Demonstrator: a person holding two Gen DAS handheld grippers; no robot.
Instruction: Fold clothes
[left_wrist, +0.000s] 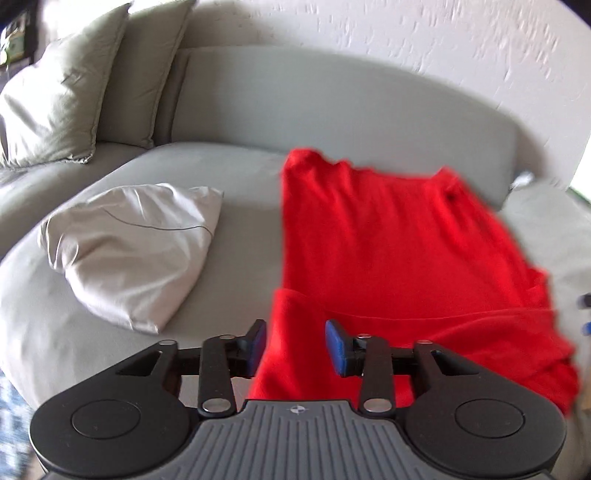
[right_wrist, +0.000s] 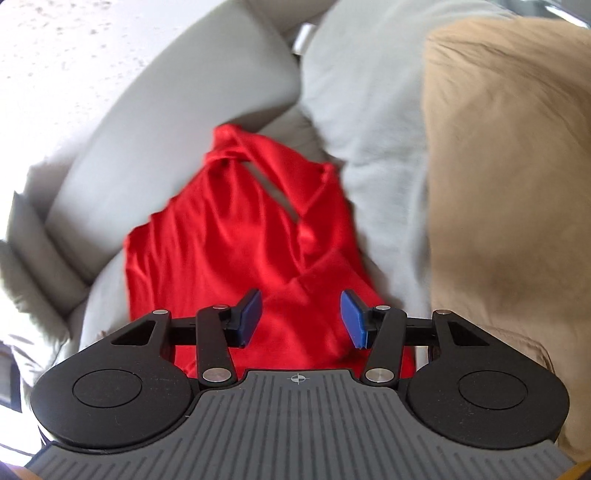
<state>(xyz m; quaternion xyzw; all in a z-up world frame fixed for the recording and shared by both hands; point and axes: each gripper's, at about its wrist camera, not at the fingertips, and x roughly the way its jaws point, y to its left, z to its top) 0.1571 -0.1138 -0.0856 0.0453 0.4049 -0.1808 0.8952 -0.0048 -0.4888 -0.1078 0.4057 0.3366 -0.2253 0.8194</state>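
A red garment (left_wrist: 399, 251) lies spread on the grey sofa seat (left_wrist: 243, 177), with its near part folded over in a band across the front. My left gripper (left_wrist: 295, 343) is open and empty, just above the garment's near left edge. In the right wrist view the same red garment (right_wrist: 229, 236) lies wrinkled, its neck opening toward the sofa back. My right gripper (right_wrist: 301, 319) is open and empty, above the garment's near end.
A pale pillow (left_wrist: 133, 251) lies on the seat left of the garment. Two grey-green cushions (left_wrist: 66, 85) lean at the back left. A tan cloth (right_wrist: 509, 192) and a grey cushion (right_wrist: 369, 110) lie to the garment's right. A white wall stands behind the sofa.
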